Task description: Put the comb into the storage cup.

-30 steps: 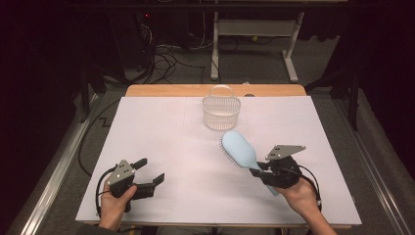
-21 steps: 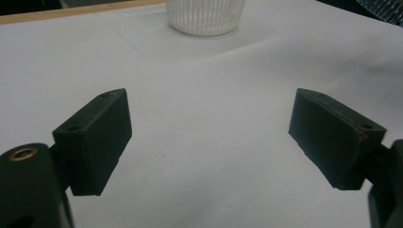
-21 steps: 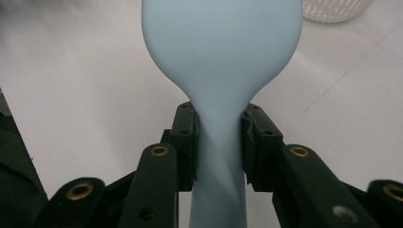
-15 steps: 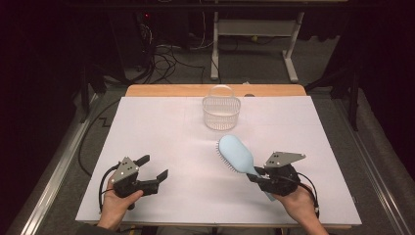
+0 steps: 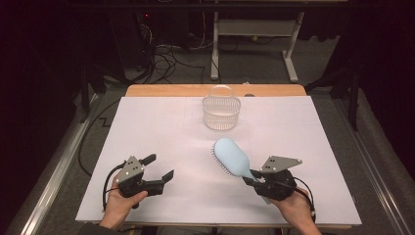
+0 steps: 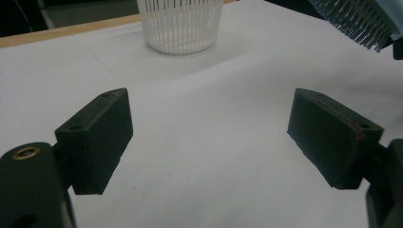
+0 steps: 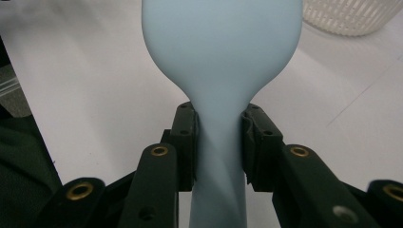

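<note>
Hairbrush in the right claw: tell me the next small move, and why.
Probably carry the hairbrush forward toward the white basket. The right claw clamps its handle, its head hangs above the table, and the basket stands open just beyond; the left claw is open and idle.

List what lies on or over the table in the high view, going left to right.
Left gripper, open and holding nothing → white basket at the far side → light blue hairbrush, held by its handle → right gripper, shut on that handle.

No lettering, label, brand, number or sign can be read on anything here.
</note>
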`<state>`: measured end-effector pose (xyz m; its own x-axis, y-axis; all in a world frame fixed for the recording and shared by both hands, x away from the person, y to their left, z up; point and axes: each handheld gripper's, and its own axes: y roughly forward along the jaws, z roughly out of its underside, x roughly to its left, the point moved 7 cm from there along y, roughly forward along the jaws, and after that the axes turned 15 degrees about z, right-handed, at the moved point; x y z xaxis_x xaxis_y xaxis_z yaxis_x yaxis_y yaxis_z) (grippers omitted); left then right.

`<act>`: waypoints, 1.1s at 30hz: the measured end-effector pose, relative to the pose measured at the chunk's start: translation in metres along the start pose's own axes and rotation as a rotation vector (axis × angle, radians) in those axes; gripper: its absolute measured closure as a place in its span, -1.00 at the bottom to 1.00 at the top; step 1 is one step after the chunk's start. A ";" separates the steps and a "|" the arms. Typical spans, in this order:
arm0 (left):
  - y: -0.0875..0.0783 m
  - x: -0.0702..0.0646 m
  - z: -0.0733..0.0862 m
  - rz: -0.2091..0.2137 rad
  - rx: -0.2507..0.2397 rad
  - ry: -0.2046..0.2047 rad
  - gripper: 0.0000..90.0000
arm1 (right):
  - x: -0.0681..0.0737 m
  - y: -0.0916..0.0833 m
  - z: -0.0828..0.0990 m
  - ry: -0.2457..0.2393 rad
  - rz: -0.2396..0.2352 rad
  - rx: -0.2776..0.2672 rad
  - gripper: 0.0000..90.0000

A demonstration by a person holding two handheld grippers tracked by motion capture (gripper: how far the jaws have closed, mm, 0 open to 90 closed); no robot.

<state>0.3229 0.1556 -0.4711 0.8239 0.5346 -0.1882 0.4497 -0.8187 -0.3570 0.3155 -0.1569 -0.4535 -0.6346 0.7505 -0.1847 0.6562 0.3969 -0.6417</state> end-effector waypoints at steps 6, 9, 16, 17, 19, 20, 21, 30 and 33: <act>0.006 -0.008 -0.007 0.037 -0.011 0.008 -0.63 | 0.004 -0.001 -0.002 0.003 -0.006 -0.012 0.57; 0.010 -0.012 -0.009 0.062 -0.012 0.010 -0.63 | 0.008 -0.001 -0.002 0.006 -0.014 -0.015 0.57; 0.018 -0.021 -0.016 0.112 -0.024 0.006 -0.62 | 0.014 0.001 -0.005 0.001 -0.023 -0.021 0.57; 0.019 -0.022 -0.017 0.119 -0.026 0.006 -0.62 | 0.015 0.001 -0.006 0.000 -0.026 -0.024 0.57; 0.023 -0.026 -0.020 0.129 -0.030 0.010 -0.62 | 0.017 0.002 -0.007 -0.003 -0.029 -0.026 0.57; 0.024 -0.026 -0.021 0.132 -0.031 0.012 -0.61 | 0.019 0.002 -0.007 -0.002 -0.031 -0.027 0.57; 0.026 -0.028 -0.022 0.136 -0.033 0.015 -0.61 | 0.019 0.002 -0.008 -0.005 -0.033 -0.029 0.57; 0.038 -0.036 -0.025 0.169 -0.023 0.019 -0.60 | 0.025 0.004 -0.011 -0.005 -0.042 -0.038 0.57; 0.040 -0.038 -0.026 0.181 -0.021 0.021 -0.60 | 0.027 0.005 -0.012 -0.004 -0.045 -0.037 0.57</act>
<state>0.3189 0.0972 -0.4546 0.8988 0.3740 -0.2286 0.3006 -0.9055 -0.2995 0.3068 -0.1283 -0.4530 -0.6654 0.7294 -0.1588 0.6414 0.4499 -0.6215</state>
